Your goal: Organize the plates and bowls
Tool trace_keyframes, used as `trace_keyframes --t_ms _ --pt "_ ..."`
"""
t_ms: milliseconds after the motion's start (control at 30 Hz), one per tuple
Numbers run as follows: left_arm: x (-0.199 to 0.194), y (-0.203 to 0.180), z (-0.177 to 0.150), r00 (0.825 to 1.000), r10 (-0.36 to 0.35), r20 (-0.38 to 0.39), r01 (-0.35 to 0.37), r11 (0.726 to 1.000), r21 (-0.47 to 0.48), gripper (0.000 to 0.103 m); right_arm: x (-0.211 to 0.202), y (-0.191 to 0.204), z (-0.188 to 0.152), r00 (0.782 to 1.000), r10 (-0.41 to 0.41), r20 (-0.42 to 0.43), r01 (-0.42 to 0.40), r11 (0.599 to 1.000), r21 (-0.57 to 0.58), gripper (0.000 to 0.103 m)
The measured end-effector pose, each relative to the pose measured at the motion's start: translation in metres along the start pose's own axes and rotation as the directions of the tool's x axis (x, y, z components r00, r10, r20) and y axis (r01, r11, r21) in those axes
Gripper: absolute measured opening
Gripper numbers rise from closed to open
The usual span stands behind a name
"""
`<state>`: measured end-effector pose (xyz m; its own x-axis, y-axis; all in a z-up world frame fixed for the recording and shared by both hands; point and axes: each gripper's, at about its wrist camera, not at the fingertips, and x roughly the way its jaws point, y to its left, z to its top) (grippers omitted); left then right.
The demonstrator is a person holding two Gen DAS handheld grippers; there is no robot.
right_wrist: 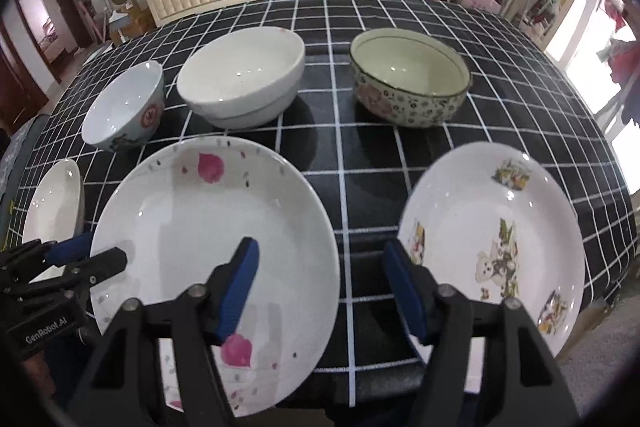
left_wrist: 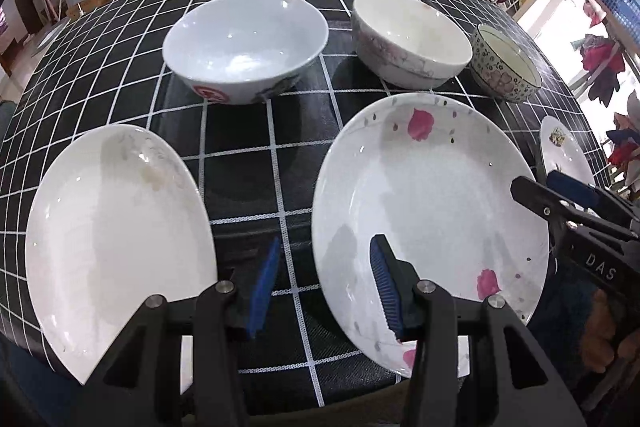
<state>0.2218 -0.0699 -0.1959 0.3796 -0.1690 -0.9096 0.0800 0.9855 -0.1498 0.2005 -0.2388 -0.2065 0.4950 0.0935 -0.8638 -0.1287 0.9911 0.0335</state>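
Nothing is stacked yet: three plates lie in a near row, three bowls behind them, all apart on the checked cloth (left_wrist: 280, 155). The left gripper (left_wrist: 326, 287) hangs empty with jaws spread, between the plain plate (left_wrist: 112, 235) at 9 o'clock and the petal plate (left_wrist: 432, 211) at 3. The right gripper (right_wrist: 320, 287) is likewise spread and empty, with the cartoon plate (right_wrist: 500, 239) at 3 o'clock. The blue bowl (left_wrist: 244, 51), white bowl (left_wrist: 412, 39) and floral bowl (left_wrist: 504, 67) sit toward 12. The first pick seems pending; it likely calls for sliding one finger under a rim.
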Motion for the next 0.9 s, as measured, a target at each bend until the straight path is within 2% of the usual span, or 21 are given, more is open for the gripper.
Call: trace_keyframes --t_ms 133,300,400,600,733,833,900 --pt "0.005 -0.002 0.000 1.000 -0.001 -0.005 0.001 1.000 0.001 0.043 0.007 -0.002 -0.002 1.000 0.020 -0.024 -0.020 1.000 -0.002 0.062" --pt "0.014 -0.003 -0.005 0.999 -0.022 -0.031 0.022 1.000 -0.012 0.030 0.017 -0.003 -0.010 0.996 0.052 -0.077 -0.050 0.999 0.021 0.042" --pt "0.015 -0.004 -0.006 0.998 -0.048 -0.028 0.048 0.999 -0.021 0.023 0.021 -0.005 -0.016 0.993 0.069 -0.093 -0.064 0.997 0.053 0.035" --pt "0.015 -0.006 -0.006 0.999 -0.047 -0.028 0.046 0.998 -0.035 0.021 0.015 0.000 -0.020 0.998 0.028 -0.062 -0.025 0.998 0.051 0.033" --pt "0.010 -0.007 -0.007 1.000 -0.021 -0.016 0.021 0.999 -0.034 0.019 0.012 0.003 -0.022 0.999 0.001 -0.049 0.002 0.999 0.047 0.030" --pt "-0.002 -0.005 -0.010 1.000 -0.016 0.006 0.016 1.000 -0.025 0.018 0.008 0.005 -0.024 0.999 0.012 -0.042 -0.009 0.998 0.064 0.028" --pt "-0.010 -0.004 -0.012 1.000 -0.001 0.022 0.001 1.000 -0.009 0.014 0.004 0.004 -0.026 0.999 0.031 -0.040 -0.028 0.996 0.086 0.028"
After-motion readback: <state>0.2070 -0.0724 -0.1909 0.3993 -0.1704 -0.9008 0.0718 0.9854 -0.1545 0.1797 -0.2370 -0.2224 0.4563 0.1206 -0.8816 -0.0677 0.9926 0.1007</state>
